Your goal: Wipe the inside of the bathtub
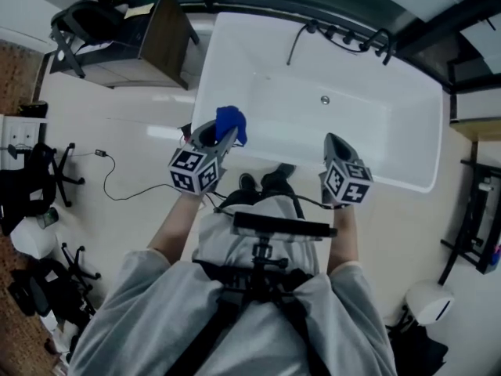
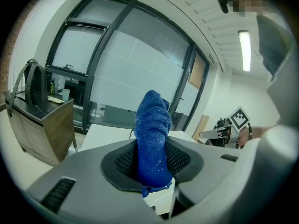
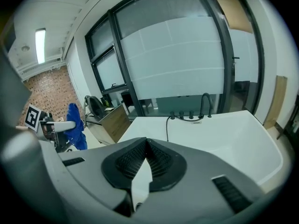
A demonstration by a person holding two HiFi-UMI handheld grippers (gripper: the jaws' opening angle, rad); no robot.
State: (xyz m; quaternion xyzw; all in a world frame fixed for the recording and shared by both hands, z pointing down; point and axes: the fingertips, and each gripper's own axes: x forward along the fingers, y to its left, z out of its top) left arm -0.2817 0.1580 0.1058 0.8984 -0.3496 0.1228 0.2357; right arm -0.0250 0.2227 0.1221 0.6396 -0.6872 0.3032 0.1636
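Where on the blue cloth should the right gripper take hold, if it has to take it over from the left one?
Grip the free bunch of the blue cloth that sticks out past the tips of the left gripper; the rest is clamped between those jaws. The right gripper, shut and empty, should probably open and come in from its own side, across the bunch.

Left gripper [image 2: 152, 161]: jaws closed on a blue cloth, nothing else between them.
Blue cloth [image 2: 153, 134]: bunched and upright, sticking up above the jaws, with a small end hanging below them.
Bathtub [image 2: 108, 130]: white, its rim shows just behind the jaws.
Cabinet [image 2: 43, 125]: wooden, at far left, with a dark bag [image 2: 33, 85] on its top.
Right gripper [image 2: 218, 134]: at right, well apart, marker cube facing the camera.
Background: tall dark-framed windows [image 2: 135, 59], lit ceiling lamp [image 2: 244, 50].
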